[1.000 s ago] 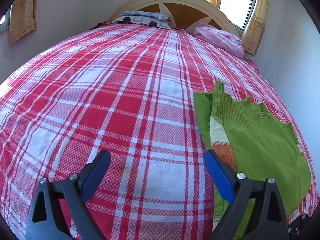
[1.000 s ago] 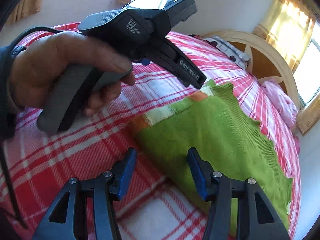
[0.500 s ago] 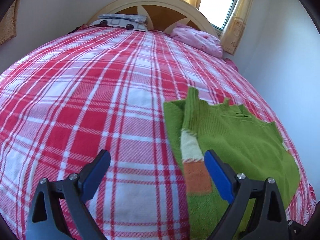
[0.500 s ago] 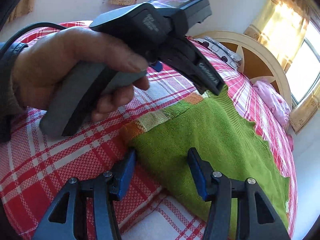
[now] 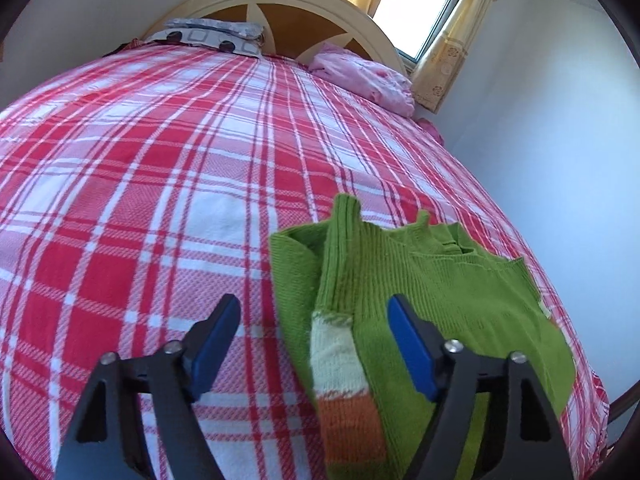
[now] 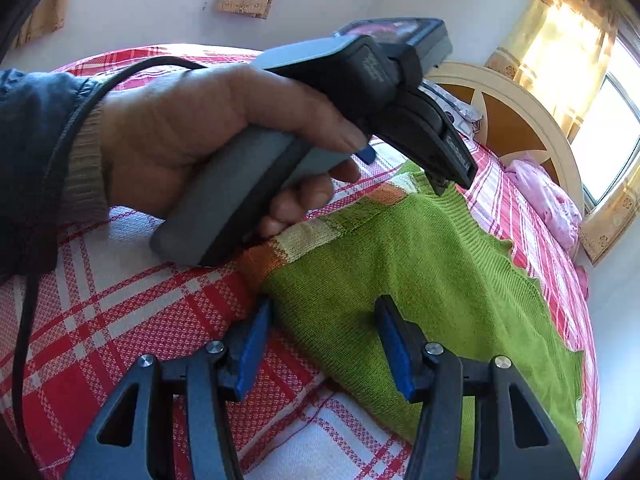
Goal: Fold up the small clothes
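Note:
A small green knit sweater (image 5: pixel 440 292) with a cream and orange striped sleeve (image 5: pixel 340 364) lies partly folded on the red and white plaid bedspread (image 5: pixel 160 184). My left gripper (image 5: pixel 316 344) is open, its jaws straddling the striped sleeve just above it. In the right wrist view the sweater (image 6: pixel 420 272) lies ahead. My right gripper (image 6: pixel 320 340) is open over its near corner. The hand holding the left gripper's grey handle (image 6: pixel 240 196) rests at the sweater's orange edge (image 6: pixel 264 260).
A cream headboard (image 5: pixel 304 12) stands at the far end, with a grey patterned pillow (image 5: pixel 208 34) and a pink pillow (image 5: pixel 360 76). A white wall (image 5: pixel 540 140) runs close along the bed's right side. A black cable (image 6: pixel 24 320) hangs from the left wrist.
My left gripper has swung right and closer, so the striped sleeve now sits between its open jaws. My right gripper has moved a little nearer to the sweater's corner.

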